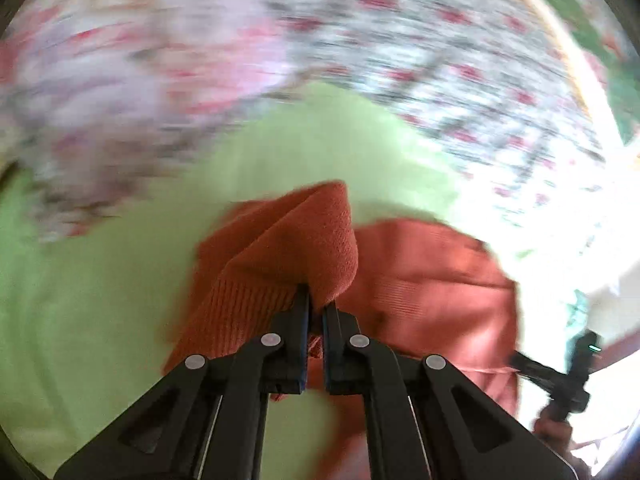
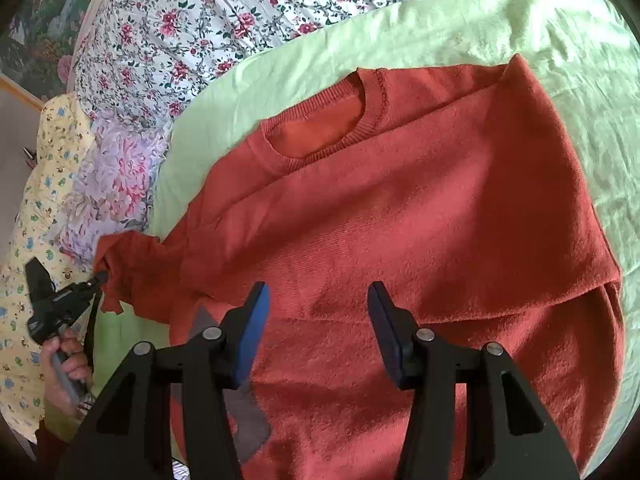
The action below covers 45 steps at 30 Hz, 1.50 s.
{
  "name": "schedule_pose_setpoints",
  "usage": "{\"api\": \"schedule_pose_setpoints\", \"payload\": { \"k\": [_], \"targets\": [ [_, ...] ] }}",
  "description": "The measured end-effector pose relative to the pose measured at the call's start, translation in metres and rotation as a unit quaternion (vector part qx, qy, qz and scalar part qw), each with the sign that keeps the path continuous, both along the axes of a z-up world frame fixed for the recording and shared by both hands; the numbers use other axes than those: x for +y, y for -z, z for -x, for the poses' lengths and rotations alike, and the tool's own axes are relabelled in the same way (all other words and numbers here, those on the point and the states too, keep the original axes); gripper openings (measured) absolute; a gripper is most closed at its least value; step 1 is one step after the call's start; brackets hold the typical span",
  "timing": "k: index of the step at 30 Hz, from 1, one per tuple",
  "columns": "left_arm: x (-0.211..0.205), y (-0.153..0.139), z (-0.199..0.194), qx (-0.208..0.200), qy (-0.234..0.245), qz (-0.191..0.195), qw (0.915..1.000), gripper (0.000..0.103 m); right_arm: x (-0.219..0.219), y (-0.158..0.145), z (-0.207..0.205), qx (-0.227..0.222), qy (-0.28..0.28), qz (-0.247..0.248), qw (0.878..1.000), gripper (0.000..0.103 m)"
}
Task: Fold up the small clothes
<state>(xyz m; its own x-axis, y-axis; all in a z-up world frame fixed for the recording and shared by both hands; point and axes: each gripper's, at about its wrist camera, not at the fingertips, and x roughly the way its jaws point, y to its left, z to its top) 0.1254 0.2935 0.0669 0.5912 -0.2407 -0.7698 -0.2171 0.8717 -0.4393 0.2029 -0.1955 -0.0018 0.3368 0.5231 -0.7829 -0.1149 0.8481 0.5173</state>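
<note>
A rust-orange knit sweater (image 2: 400, 208) lies front up on a light green sheet (image 2: 520, 20), neck hole toward the far side. Its right sleeve is folded across the body. My left gripper (image 1: 316, 308) is shut on the sweater's left sleeve cuff (image 1: 288, 248) and holds it lifted above the sheet; it also shows in the right wrist view (image 2: 100, 276) at the left edge. My right gripper (image 2: 318, 296) is open and empty, hovering over the sweater's lower body. The left wrist view is motion-blurred.
A floral quilt (image 2: 224, 12) covers the bed beyond the green sheet. A pink floral pillow (image 2: 108, 184) and a yellow patterned cloth (image 2: 28, 216) lie at the left. A grey patch (image 2: 248, 420) shows on the sweater near my right gripper. The right gripper's handle (image 1: 568, 376) shows in the left view.
</note>
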Motion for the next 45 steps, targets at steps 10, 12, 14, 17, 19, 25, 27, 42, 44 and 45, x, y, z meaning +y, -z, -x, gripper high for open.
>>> {"api": "schedule_pose_setpoints", "payload": {
  "k": [10, 12, 14, 17, 19, 25, 27, 42, 44, 45],
  "targets": [
    [-0.222, 0.008, -0.093, -0.016, 0.190, 0.066, 0.9794, 0.000, -0.062, -0.013, 0.008, -0.014, 0.064, -0.006, 0.998, 0.052],
    [-0.251, 0.020, -0.102, -0.008, 0.209, 0.070, 0.9753, 0.000, -0.078, -0.012, 0.012, -0.015, 0.081, -0.007, 0.997, 0.052],
    [-0.276, 0.031, -0.108, 0.001, 0.224, 0.071, 0.9720, 0.000, -0.092, -0.009, 0.015, -0.012, 0.095, -0.006, 0.995, 0.052],
    [-0.306, 0.052, -0.129, 0.012, 0.235, 0.065, 0.9698, 0.000, -0.107, -0.003, 0.018, -0.005, 0.111, -0.010, 0.994, 0.052],
    [-0.313, 0.063, -0.130, 0.016, 0.236, 0.066, 0.9694, 0.000, -0.114, 0.002, 0.019, -0.001, 0.118, -0.011, 0.993, 0.052],
    [-0.314, 0.077, -0.133, 0.025, 0.236, 0.065, 0.9692, 0.002, -0.113, 0.010, 0.015, 0.002, 0.111, -0.014, 0.994, 0.052],
    [-0.310, 0.080, -0.131, 0.033, 0.238, 0.066, 0.9686, 0.012, -0.108, 0.014, 0.013, 0.003, 0.105, -0.017, 0.994, 0.052],
    [-0.164, 0.067, -0.017, 0.046, 0.115, 0.003, 0.9923, 0.059, -0.047, 0.027, 0.001, -0.021, 0.018, 0.011, 1.000, 0.066],
    [-0.135, 0.072, 0.006, 0.054, 0.075, -0.017, 0.9956, 0.059, -0.040, 0.032, -0.007, -0.018, 0.013, 0.011, 1.000, 0.066],
    [-0.127, 0.074, 0.013, 0.058, 0.064, -0.023, 0.9960, 0.059, -0.036, 0.035, -0.010, -0.015, 0.011, 0.009, 1.000, 0.066]
  ]
}}
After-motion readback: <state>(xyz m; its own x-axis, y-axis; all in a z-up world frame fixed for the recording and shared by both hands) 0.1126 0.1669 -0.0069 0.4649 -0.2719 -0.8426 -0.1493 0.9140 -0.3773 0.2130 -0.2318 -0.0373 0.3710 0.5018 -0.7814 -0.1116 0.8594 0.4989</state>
